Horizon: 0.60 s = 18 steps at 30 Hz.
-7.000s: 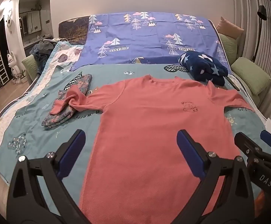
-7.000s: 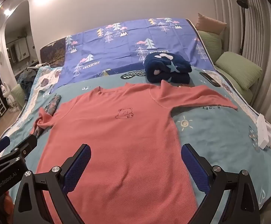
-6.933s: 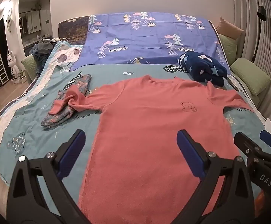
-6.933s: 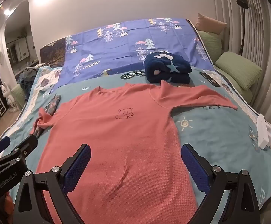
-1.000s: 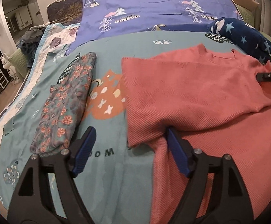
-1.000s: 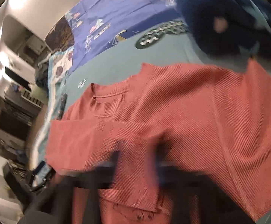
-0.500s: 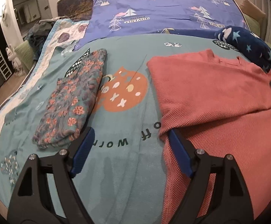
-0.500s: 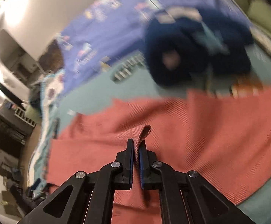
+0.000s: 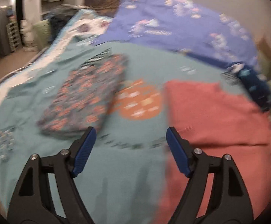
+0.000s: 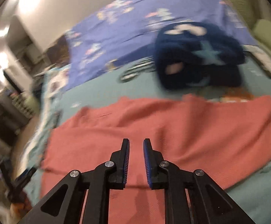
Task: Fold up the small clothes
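Teal bedspread (image 9: 135,177), both grippers (image 10: 136,145) empty, parted

Looked forward and down along the left hand-held gripper (image 9: 129,136) from above the near side of the bed (image 9: 116,177), toward the headboard wall; blurred throughout. Took in the floral folded garment (image 9: 83,99) left of centre, the coral T-shirt (image 9: 219,123) at the right and the navy star blanket (image 9: 255,85) at the far right edge. Sat further right and closer on the right hand-held gripper (image 10: 136,147), tilted down over the coral T-shirt (image 10: 172,130), facing the same wall with the navy star blanket (image 10: 197,56) just beyond. Shared the T-shirt, the star blanket, the teal bedspread (image 10: 101,91) and the purple sheet (image 10: 128,24).
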Available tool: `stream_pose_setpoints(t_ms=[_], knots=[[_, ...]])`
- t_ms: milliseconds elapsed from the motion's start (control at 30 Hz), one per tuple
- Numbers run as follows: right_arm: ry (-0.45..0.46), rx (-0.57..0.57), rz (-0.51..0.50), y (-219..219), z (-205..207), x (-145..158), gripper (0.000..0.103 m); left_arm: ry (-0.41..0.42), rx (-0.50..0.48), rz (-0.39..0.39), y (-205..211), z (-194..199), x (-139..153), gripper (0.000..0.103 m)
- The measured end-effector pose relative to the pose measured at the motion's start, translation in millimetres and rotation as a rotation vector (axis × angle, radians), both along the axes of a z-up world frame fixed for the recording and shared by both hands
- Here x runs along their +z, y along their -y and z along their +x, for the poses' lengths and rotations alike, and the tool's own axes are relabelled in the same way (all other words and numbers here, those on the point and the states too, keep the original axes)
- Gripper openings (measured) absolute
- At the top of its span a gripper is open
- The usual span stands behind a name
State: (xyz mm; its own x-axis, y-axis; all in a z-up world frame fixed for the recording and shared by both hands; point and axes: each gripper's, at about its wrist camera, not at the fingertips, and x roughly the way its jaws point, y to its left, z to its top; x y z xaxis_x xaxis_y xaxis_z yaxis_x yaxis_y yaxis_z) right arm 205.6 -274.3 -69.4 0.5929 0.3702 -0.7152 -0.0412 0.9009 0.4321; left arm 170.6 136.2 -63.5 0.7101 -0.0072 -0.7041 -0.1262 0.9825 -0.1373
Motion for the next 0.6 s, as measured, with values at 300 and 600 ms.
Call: stream_pose_setpoints(t_ms=[300,600], knots=[[-0.107,-0.074,-0.030,-2.4,15.6,-53.0,0.016,-0.050,-0.174,0.051,82.9,49.0,-17.8,0.076],[-0.051,-0.094,0.024,7.7,37.5,-27.6,0.024,-0.015,-0.119,0.017,71.5,61.9,-1.4,0.068]])
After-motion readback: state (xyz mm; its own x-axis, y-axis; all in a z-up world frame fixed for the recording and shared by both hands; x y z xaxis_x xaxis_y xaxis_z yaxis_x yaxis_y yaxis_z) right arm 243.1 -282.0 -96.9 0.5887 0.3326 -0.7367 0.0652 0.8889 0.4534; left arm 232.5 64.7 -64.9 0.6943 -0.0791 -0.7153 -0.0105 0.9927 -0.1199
